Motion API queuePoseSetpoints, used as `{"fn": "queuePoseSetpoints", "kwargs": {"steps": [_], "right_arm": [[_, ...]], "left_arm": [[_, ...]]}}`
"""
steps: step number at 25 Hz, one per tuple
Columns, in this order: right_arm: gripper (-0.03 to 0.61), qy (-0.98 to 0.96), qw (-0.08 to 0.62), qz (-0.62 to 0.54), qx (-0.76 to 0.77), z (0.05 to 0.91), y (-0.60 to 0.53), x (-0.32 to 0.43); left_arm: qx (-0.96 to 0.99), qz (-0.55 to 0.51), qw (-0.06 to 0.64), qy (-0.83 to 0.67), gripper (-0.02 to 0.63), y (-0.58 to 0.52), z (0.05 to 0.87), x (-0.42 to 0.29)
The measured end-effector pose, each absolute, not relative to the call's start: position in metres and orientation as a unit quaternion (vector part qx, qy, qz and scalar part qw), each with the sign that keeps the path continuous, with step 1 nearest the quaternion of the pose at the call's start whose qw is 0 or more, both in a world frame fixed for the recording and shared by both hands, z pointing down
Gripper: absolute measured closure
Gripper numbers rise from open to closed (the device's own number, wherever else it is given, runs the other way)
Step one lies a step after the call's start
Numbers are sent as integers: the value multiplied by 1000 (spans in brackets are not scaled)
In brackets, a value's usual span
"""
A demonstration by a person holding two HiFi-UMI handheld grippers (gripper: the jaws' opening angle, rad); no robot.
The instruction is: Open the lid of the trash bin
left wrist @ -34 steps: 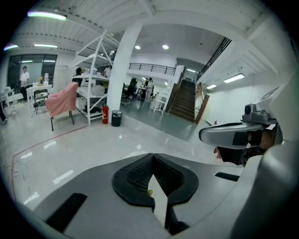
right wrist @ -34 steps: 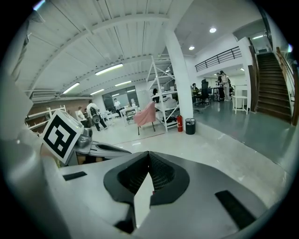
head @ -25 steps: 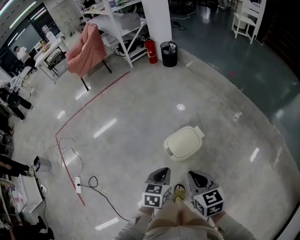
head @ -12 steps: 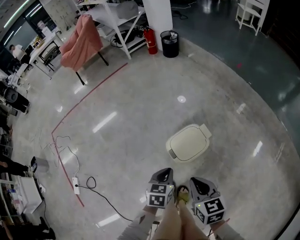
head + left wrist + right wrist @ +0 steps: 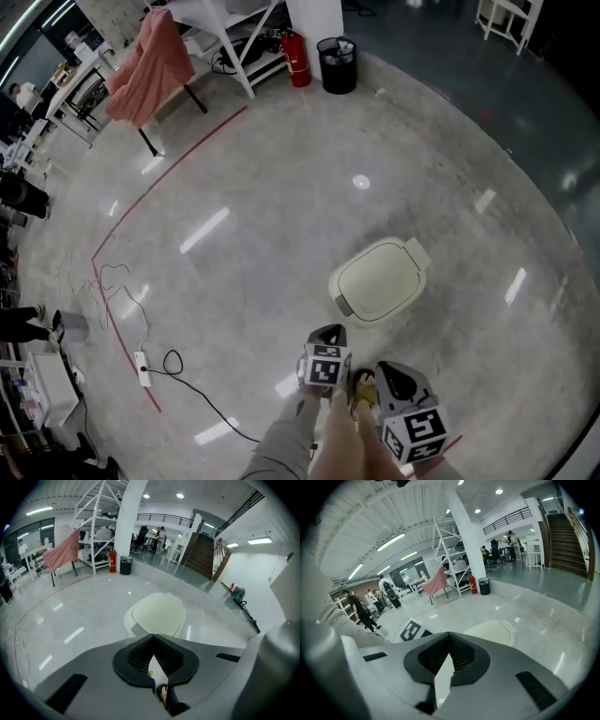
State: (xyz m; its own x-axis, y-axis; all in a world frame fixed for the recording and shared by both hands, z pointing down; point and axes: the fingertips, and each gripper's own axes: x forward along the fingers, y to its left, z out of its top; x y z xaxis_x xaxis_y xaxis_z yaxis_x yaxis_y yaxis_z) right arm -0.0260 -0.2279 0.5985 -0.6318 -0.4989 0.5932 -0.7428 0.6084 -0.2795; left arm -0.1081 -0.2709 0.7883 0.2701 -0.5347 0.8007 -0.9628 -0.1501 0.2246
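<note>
We see the cream trash bin (image 5: 380,279) standing on the grey polished floor (image 5: 281,216), and its lid (image 5: 384,274) lies flat and shut on top of it. A small tab sticks out on the bin's far side, and a grey notch shows on its near edge.

Our left gripper (image 5: 325,334) is held on the near side of the bin, close to the grey notch but apart from it, with its tips pointing toward the bin. In the left gripper view its two jaws are pressed together at the tips and nothing is between them; the bin shows just beyond them. Our right gripper (image 5: 393,376) is also on the near side of the bin, a little further from it than the left one, and it touches nothing. In the right gripper view its jaws are likewise closed against each other and hold nothing, and the bin is seen beyond them, slightly to the right.

Well beyond the bin, on its far side, a black waste basket (image 5: 337,64) and a red fire extinguisher (image 5: 297,67) stand beside a white pillar (image 5: 315,19). Far to the left of the bin a red line (image 5: 169,187) runs over the floor, and a pink cloth (image 5: 141,66) hangs there over a frame. A black cable (image 5: 202,392) lies to the bin's near left.
</note>
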Motion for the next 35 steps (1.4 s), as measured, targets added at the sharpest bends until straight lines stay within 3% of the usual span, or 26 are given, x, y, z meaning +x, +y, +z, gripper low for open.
{"fn": "queuePoseSetpoints", "kwargs": {"steps": [16, 35], "right_arm": [[578, -859, 247, 281, 349, 635, -221, -29], [578, -850, 253, 299, 353, 650, -228, -17]], "left_arm": [[686, 348, 388, -507, 611, -297, 878, -104], [672, 353, 409, -506, 611, -298, 895, -104]]}}
